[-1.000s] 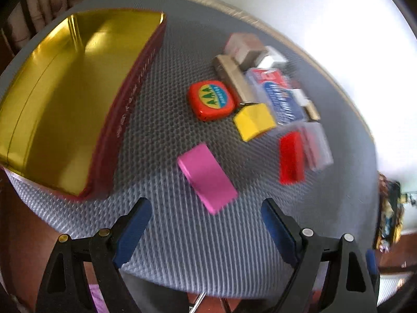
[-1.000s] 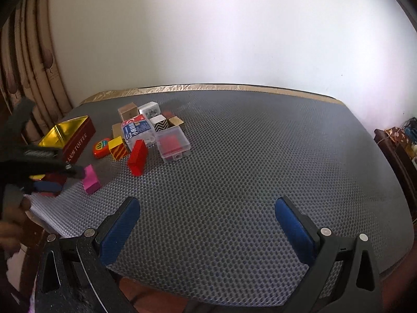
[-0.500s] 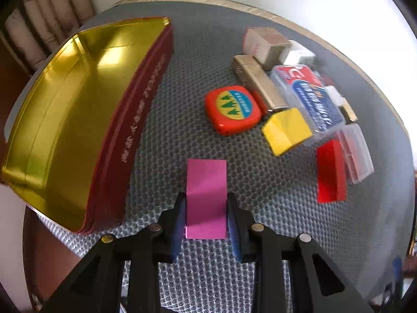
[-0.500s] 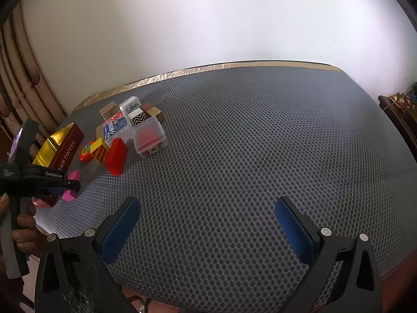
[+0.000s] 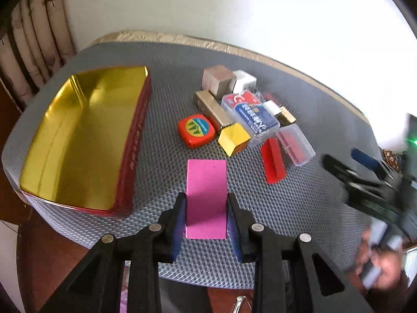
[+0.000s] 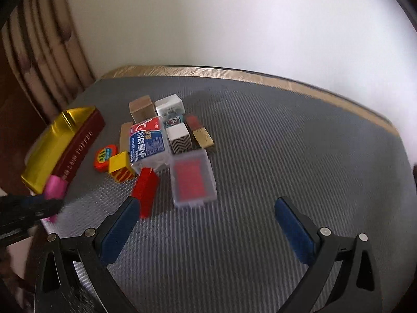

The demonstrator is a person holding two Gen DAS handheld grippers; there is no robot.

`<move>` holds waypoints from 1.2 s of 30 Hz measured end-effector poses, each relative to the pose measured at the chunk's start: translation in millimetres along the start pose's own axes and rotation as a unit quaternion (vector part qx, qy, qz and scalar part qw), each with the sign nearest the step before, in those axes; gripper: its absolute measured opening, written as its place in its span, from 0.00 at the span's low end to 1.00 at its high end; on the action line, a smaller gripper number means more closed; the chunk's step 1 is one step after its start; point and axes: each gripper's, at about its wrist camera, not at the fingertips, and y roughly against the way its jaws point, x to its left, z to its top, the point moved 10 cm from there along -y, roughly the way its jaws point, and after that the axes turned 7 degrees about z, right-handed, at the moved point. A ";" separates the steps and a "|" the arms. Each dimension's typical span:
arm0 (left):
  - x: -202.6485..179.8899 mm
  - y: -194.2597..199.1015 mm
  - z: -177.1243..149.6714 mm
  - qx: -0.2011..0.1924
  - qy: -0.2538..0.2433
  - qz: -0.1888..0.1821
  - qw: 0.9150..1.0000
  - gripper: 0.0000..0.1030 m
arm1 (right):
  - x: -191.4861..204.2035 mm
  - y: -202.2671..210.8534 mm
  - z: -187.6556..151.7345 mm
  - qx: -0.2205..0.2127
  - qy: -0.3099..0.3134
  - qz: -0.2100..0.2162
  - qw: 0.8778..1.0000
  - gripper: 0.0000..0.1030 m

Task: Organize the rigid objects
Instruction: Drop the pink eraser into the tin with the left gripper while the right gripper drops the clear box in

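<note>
**Left gripper clamped on pink block; right gripper spread and empty**

Left wrist view: The left gripper (image 5: 206,219) is clenched on the pink block (image 5: 206,195), both blue pads pressed against its long sides. The block's far end points toward the cluster of items. The gold tin (image 5: 78,135), red-walled and open, sits just left of the block on the grey mat (image 5: 299,208). Beyond the block lie the orange tape measure (image 5: 196,130), the yellow cube (image 5: 234,138), the red block (image 5: 273,163) and the clear case (image 5: 294,142) with red contents. The blue-labelled box (image 5: 251,116) lies behind the cube. The right gripper (image 5: 365,172) shows blurred at the right edge.

Right wrist view: The right gripper (image 6: 206,234) is released, fingers wide apart, nothing between them. Its left finger (image 6: 118,230) lies just beside the red block (image 6: 146,190); contact cannot be determined. The clear case (image 6: 192,180) sits right of the red block. The pink block (image 6: 55,187) appears at the left, next to the gold tin (image 6: 54,148), held in the dark tip of the left gripper (image 6: 34,206).
</note>
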 end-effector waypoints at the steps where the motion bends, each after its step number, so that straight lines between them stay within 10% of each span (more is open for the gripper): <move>1: 4.4 8.6 2.7 -0.004 0.001 -0.002 1.000 0.29 | 1.1 -7.9 2.5 0.009 0.010 -0.003 1.000 0.99; 10: 56.0 26.4 34.9 -0.034 0.031 0.030 0.998 0.29 | -2.7 -62.5 9.4 0.077 0.011 0.009 0.997 0.97; 16: 113.3 11.6 63.0 -0.042 0.027 0.078 0.996 0.29 | -1.9 -82.8 -0.1 0.110 0.029 -0.007 0.993 0.51; 25: 155.9 -59.3 96.9 -0.013 -0.014 0.120 0.993 0.33 | -21.1 -55.9 -14.3 0.122 0.000 0.005 0.992 0.50; 36: 171.5 -22.8 54.7 -0.018 0.026 0.112 0.993 0.39 | 38.0 5.8 43.0 0.066 -0.006 0.056 0.996 0.50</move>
